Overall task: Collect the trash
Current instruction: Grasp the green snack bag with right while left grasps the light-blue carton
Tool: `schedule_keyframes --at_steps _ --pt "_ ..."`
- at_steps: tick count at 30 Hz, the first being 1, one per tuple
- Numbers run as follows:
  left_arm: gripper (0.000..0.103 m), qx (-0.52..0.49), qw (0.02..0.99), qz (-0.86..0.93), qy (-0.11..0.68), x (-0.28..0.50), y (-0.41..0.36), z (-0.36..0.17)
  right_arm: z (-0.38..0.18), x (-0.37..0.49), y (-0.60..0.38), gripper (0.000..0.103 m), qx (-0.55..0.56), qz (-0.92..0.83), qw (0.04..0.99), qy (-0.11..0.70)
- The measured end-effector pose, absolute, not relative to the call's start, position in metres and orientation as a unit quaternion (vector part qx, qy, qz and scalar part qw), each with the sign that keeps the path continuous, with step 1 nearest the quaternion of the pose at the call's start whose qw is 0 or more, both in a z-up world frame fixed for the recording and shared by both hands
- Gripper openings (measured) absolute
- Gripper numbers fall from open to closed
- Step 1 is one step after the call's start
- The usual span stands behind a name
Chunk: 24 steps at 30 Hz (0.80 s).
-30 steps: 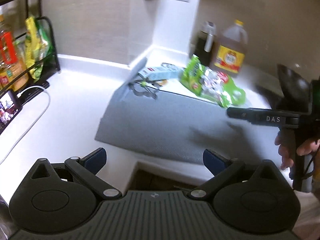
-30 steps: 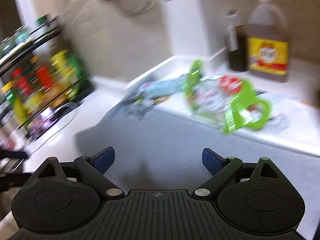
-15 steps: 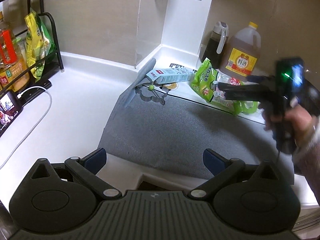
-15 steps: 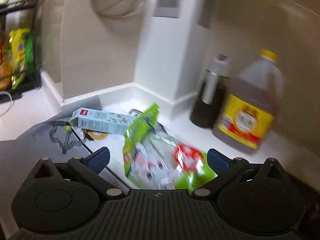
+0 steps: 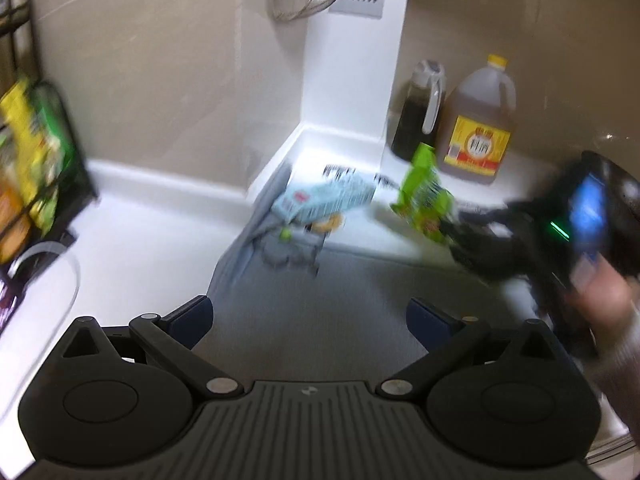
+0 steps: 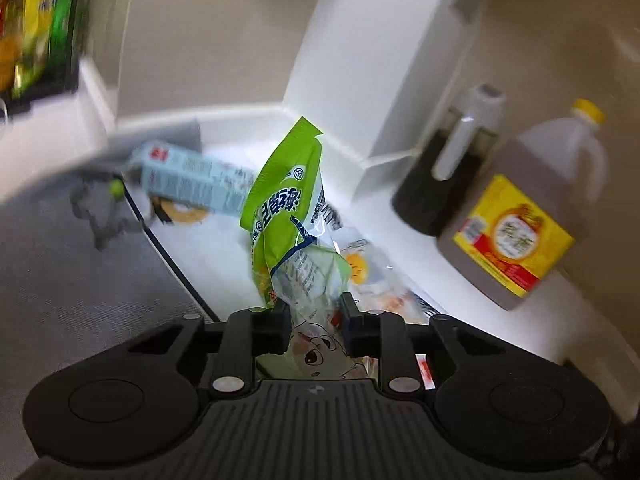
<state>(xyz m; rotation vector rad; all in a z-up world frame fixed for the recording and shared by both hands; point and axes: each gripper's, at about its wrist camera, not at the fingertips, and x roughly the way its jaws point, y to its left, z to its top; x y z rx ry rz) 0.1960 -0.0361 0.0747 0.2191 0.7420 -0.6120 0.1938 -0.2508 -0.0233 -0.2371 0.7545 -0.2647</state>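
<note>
The green snack wrapper [image 6: 280, 216] is a crumpled plastic bag, bright green with white lettering and a clear printed lower part showing a cartoon face. It stands up on end on the white counter, its torn top edge pointing up and its lower end gathered between two black gripper fingers at the near edge. Just right of it lies a clear wrapper [image 6: 362, 268] with orange print, flat on the counter. To the far left lies a pale blue carton [image 6: 196, 182] on its side, its right end just behind the green wrapper, partly covering a small round yellow piece [image 6: 182, 212]
</note>
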Motion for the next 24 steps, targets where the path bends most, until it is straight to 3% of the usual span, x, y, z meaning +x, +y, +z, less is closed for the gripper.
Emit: schedule_keyframes --at_steps 5,14,24 --pt "0.103 0.128 0.879 -0.314 0.336 0.241 -0.079 0.064 0.004 0.138 -0.256 0.026 -0.048 -0.143 0.933 0.326" --pt "0.103 0.258 0.835 -0.387 0.295 0.297 -0.184 0.022 -0.002 0.079 -0.296 0.026 0.083 -0.192 0.909 0.361" --pt "0.103 0.297 0.81 -0.35 0.365 0.365 -0.236 -0.036 -0.006 0.071 -0.3 0.027 0.105 -0.178 0.908 0.364"
